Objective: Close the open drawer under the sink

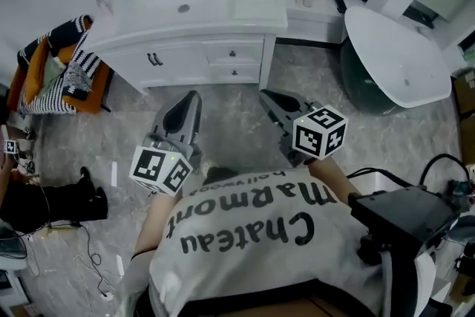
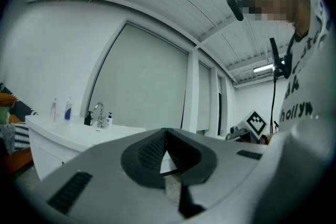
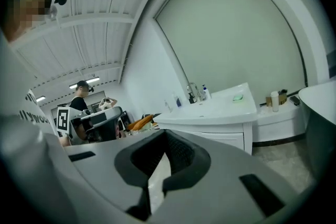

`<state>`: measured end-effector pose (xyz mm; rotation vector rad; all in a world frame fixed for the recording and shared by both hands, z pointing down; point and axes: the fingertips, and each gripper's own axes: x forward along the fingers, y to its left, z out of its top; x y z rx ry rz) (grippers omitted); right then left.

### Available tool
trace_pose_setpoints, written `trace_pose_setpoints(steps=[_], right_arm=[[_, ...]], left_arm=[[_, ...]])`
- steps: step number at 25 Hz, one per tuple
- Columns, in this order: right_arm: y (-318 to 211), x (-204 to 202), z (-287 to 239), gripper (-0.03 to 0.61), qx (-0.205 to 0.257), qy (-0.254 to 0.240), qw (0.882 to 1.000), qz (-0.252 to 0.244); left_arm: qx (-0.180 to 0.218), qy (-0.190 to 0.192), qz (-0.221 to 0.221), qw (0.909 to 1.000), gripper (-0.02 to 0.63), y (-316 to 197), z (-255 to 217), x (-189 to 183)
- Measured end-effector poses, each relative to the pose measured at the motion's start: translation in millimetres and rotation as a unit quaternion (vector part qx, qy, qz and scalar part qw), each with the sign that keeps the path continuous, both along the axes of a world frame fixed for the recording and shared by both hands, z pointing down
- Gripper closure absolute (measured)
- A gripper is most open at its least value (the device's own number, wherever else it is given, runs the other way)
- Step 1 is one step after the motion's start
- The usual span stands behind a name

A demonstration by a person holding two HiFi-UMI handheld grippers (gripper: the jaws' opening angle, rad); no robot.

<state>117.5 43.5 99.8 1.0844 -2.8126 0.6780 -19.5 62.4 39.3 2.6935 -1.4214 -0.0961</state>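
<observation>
The white sink cabinet stands against the far wall, with two small drawers stacked at its right and twin doors at the left. From above, both drawer fronts look about flush; I cannot tell whether one stands out. My left gripper and right gripper hover over the floor in front of the cabinet, apart from it, both pointing toward it. In the left gripper view the jaws meet at the tip with nothing held. In the right gripper view the gripper is likewise shut and empty, with the cabinet ahead.
A white bathtub fills the right side. A chair heaped with striped and orange clothes stands left of the cabinet. A low ledge with bottles joins cabinet and tub. Cables lie on the floor at left. Another person stands far off.
</observation>
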Motion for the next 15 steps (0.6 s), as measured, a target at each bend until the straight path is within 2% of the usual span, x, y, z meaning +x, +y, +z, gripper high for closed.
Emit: trace_pose_setpoints(steps=[2, 6, 10, 15], right_arm=[[4.0, 4.9, 6.2, 0.568, -0.007, 0.003, 1.0, -0.003], [12.0, 13.4, 18.2, 0.568, -0.001, 0.032, 0.999, 0.001], [20.1, 11.5, 29.5, 0.568, -0.017, 0.033, 0.999, -0.007], [24.9, 6.6, 42.1, 0.568, -0.013, 0.061, 0.998, -0.017]], left_arm=[[-0.014, 0.003, -0.005, 0.9999, 0.606, 10.4, 11.2, -1.7], [-0.037, -0.014, -0.012, 0.9991, 0.606, 31.4, 32.3, -3.8], [-0.051, -0.011, -0.025, 0.9983, 0.606, 43.4, 43.6, -11.9], [-0.063, -0.015, -0.034, 0.9973, 0.606, 50.2, 54.9, -14.0]])
